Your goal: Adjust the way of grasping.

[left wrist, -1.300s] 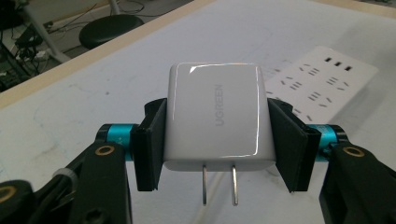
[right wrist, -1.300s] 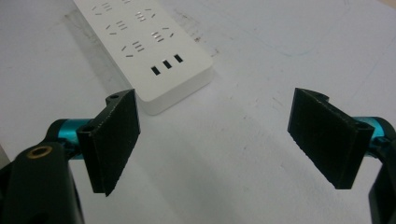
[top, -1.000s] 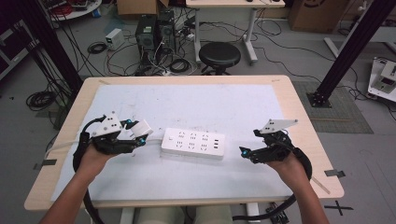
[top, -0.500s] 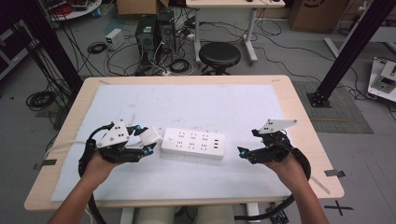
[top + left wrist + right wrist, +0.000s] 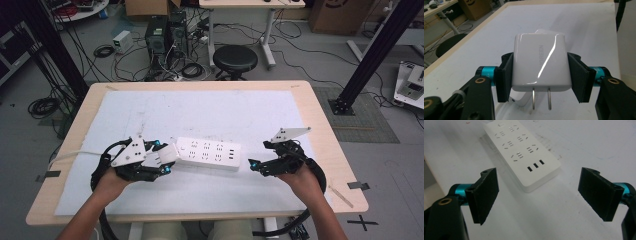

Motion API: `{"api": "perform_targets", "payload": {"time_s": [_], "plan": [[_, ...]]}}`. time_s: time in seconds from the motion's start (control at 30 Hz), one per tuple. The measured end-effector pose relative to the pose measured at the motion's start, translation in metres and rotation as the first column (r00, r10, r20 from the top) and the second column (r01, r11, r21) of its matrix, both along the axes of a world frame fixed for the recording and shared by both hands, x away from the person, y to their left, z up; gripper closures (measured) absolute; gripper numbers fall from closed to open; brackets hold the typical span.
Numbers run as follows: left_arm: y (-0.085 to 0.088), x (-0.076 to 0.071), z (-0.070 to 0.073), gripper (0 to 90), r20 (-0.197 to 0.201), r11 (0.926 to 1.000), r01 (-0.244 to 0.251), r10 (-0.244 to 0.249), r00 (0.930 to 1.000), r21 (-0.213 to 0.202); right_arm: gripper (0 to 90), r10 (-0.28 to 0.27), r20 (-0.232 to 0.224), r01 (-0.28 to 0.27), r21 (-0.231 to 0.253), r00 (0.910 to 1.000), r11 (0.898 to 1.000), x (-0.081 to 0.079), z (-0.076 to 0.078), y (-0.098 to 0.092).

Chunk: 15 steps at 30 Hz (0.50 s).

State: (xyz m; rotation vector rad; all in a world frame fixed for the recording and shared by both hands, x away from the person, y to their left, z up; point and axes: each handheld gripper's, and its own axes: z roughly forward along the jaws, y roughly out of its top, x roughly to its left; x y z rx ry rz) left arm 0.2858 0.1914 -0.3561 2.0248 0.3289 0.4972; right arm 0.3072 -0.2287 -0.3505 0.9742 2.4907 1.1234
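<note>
Left gripper view: jaws clamp white charger (image 5: 540, 62).

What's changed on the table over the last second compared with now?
The left gripper, shut on the white charger, has carried it rightward up to the left end of the power strip. The power strip has stayed put, and the right gripper is still open near its right end.

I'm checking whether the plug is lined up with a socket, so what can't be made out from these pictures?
- High view: the charger's prongs and the power strip's left end beneath, hidden by the charger and left gripper.
- Left gripper view: the strip's sockets, hidden behind the charger.
- Right gripper view: the strip's far end, cut off by the top edge.
- High view: socket slots too small to read.
</note>
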Motion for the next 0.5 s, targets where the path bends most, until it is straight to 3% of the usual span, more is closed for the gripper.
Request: {"api": "perform_targets", "payload": {"time_s": [0.07,0.1,0.2,0.23,0.4,0.5], "plan": [[-0.002,0.0,-0.001,42.6,0.009,0.9999,0.004,-0.004,1.0,0.009,17.2,0.003,-0.012,-0.003,0.007,0.9999,1.0,0.0,0.0,0.002],[-0.003,0.0,-0.001,42.6,0.01,0.9998,0.007,-0.007,0.9999,0.016,17.2,0.012,-0.05,-0.011,0.015,0.9987,1.0,0.001,0.001,0.006],[-0.006,-0.001,-0.002,42.6,0.018,0.9997,0.01,-0.011,0.9998,0.021,17.2,0.018,-0.052,-0.017,0.018,0.9985,1.0,0.002,0.001,0.008],[-0.009,-0.001,-0.003,42.6,0.025,0.9994,0.023,-0.024,0.9994,0.025,17.1,0.025,-0.076,-0.023,0.034,0.9968,0.999,0.003,0.001,0.016],[-0.012,-0.001,-0.003,42.5,0.034,0.9988,0.035,-0.036,0.9988,0.035,17.2,0.058,-0.103,-0.052,0.061,0.993,0.997,0.004,0.003,0.025],[-0.015,-0.001,-0.004,42.6,0.044,0.9979,0.047,-0.049,0.9978,0.045,17.2,0.087,-0.136,-0.073,0.107,0.9868,0.992,0.007,0.005,0.033]]}}
